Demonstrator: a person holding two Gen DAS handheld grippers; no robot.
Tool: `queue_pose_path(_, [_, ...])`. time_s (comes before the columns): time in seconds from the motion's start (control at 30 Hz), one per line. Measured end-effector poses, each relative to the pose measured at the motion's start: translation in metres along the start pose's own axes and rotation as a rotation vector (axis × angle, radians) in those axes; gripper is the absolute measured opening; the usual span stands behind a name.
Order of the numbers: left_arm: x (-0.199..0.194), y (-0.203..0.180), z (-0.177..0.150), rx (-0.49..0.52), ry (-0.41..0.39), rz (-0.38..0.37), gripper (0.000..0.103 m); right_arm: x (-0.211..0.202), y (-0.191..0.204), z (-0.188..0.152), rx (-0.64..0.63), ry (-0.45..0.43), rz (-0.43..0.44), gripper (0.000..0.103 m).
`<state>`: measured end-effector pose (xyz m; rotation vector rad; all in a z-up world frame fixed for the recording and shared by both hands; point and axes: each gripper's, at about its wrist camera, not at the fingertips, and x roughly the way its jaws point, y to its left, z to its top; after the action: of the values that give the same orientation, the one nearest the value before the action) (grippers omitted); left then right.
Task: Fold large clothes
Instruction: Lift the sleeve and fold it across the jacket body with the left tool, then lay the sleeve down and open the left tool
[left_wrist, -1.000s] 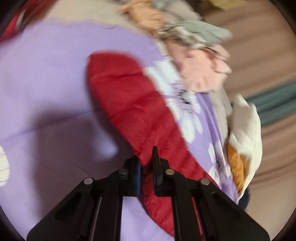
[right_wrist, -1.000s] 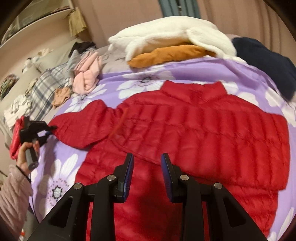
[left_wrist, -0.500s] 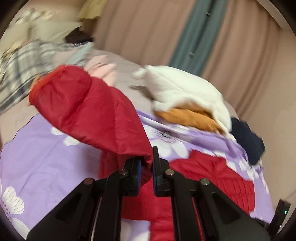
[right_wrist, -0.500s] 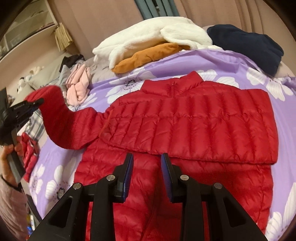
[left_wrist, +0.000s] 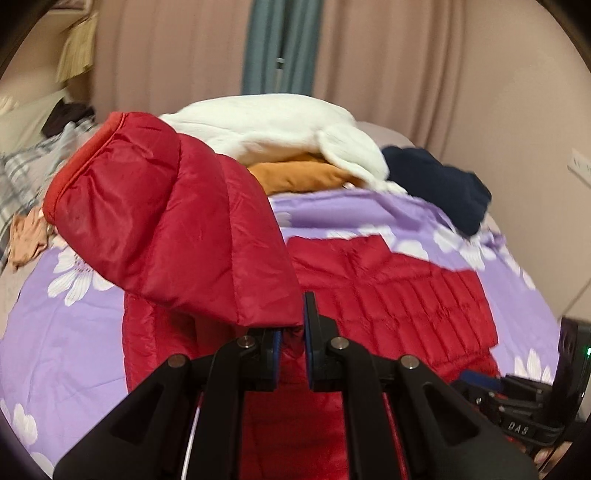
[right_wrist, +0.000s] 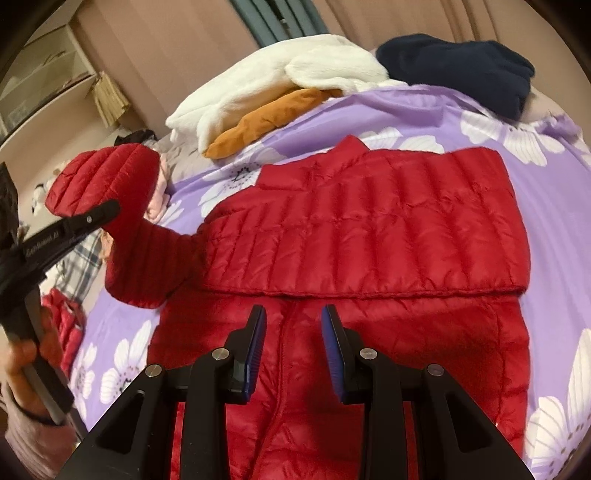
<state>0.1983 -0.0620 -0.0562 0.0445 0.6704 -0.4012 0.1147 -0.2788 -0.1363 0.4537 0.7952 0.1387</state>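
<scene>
A red quilted jacket (right_wrist: 369, 229) lies front up on a purple flowered bedspread (right_wrist: 480, 122), its right side folded in over the chest. My left gripper (left_wrist: 291, 325) is shut on the left sleeve (left_wrist: 166, 221) and holds it up in the air, cuff hanging to the upper left. In the right wrist view the raised sleeve (right_wrist: 107, 177) shows at the left, pinched by the left gripper (right_wrist: 107, 208), which a hand (right_wrist: 22, 362) holds. My right gripper (right_wrist: 293, 314) hovers open over the jacket's lower front by the zip, nothing between its fingers.
At the head of the bed lie a white fleece (right_wrist: 266, 85) over an orange garment (right_wrist: 266, 118) and a navy garment (right_wrist: 461, 66). Plaid cloth (left_wrist: 14, 173) and a tan garment (left_wrist: 27, 236) lie off the left side. Curtains (left_wrist: 280, 44) hang behind.
The left gripper has lifted the sleeve off the bedspread and swung it up and round toward the jacket's body. The right gripper has drifted a little over the jacket, still open.
</scene>
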Motion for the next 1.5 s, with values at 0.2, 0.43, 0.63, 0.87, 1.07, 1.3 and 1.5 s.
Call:
queue_pose_path(0.2, [0.007,-0.037,-0.006,0.110,0.007,0.002,0.009,-0.001,-0.012,-0.001,0.038,-0.006,-0.003,0.032])
queue_pose_path(0.43, [0.015,-0.057,-0.015,0.171,0.047,-0.004,0.010,-0.002,-0.025,-0.002,0.077,-0.010,0.001,0.032])
queue_pose_path(0.63, [0.027,-0.072,-0.024,0.234,0.089,-0.001,0.010,-0.005,-0.034,-0.002,0.105,-0.021,0.003,0.032])
queue_pose_path(0.87, [0.060,-0.100,-0.057,0.401,0.264,-0.064,0.014,-0.015,-0.051,-0.003,0.175,-0.053,-0.007,0.032])
queue_pose_path(1.07, [0.071,-0.120,-0.081,0.500,0.328,-0.103,0.040,-0.018,-0.070,-0.006,0.271,-0.052,0.003,0.034])
queue_pose_path(1.3, [0.062,-0.118,-0.080,0.451,0.331,-0.156,0.056,-0.016,-0.095,-0.005,0.417,-0.062,0.110,0.050])
queue_pose_path(1.5, [0.035,-0.081,-0.073,0.328,0.279,-0.154,0.067,-0.002,-0.096,0.006,0.456,-0.056,0.145,0.063])
